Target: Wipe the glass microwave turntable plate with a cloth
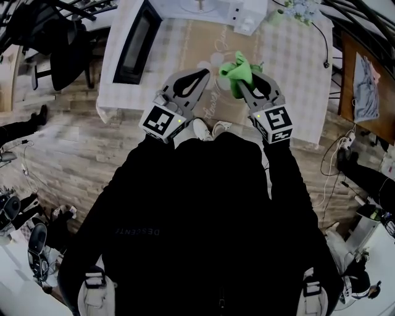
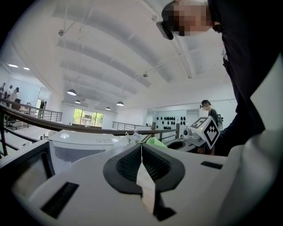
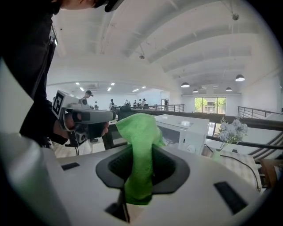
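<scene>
My right gripper (image 1: 245, 85) is shut on a bright green cloth (image 1: 236, 70), held above the table. In the right gripper view the cloth (image 3: 139, 132) stands bunched up out of the shut jaws (image 3: 140, 152). My left gripper (image 1: 199, 75) is held beside it on the left, shut with nothing in it; its pads (image 2: 148, 161) meet in the left gripper view. Both grippers point toward the white microwave (image 1: 213, 7), whose door (image 1: 137, 43) hangs open. I cannot make out the glass turntable plate in any view.
The table (image 1: 290, 74) has a pale checked cloth. A small vase of flowers (image 1: 301, 8) stands at its back right, with a black cable (image 1: 322, 43) beside it. Chairs and floor clutter surround the table. Other people stand far off.
</scene>
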Demonstrator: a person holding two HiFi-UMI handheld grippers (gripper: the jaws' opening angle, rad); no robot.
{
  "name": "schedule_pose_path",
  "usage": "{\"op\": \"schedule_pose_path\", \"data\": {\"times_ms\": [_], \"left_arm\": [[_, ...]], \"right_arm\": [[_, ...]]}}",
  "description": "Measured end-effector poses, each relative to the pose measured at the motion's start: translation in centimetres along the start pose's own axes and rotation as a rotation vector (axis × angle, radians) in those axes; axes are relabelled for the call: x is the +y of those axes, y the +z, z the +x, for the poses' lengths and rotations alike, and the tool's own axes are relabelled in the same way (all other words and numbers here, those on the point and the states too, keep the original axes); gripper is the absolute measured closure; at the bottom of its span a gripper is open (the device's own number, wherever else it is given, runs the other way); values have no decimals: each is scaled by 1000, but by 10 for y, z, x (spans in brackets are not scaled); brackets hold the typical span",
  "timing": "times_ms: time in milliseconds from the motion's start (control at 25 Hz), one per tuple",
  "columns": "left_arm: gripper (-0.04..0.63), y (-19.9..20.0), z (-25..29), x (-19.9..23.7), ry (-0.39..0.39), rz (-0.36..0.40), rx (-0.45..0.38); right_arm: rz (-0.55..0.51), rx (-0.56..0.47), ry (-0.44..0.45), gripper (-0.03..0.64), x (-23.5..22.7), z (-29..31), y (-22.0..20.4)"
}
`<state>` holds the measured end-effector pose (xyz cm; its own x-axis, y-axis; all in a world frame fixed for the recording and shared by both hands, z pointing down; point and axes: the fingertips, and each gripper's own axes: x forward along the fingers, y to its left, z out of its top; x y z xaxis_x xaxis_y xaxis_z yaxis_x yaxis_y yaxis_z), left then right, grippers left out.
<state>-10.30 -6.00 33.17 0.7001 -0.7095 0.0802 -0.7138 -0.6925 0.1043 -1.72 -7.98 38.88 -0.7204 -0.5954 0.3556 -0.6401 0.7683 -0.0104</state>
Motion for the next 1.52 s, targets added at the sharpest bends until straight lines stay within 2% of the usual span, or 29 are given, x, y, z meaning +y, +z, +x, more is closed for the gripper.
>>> {"op": "schedule_pose_path", "data": {"times_ms": [280,680,920,1160,1320,1520], "left_arm": [[574,-19,23,24,65,4,-8],[574,-44,48,49,135,12,18],[574,-62,64,61,158,5,38],[575,-84,74,67,164,0,45],[575,-97,76,71,186,-10,74],[575,-110,77,78,216,-18,86]], "right_arm": [[-64,142,50,502,-21,40,-40],[-104,241,119,504,-43,91,-81],[-176,308,169,515,-52,122,-104],[-268,435,215,514,-52,150,-147],[-289,504,244,511,-52,165,-172],[-322,540,246,511,-58,187,-186]]}}
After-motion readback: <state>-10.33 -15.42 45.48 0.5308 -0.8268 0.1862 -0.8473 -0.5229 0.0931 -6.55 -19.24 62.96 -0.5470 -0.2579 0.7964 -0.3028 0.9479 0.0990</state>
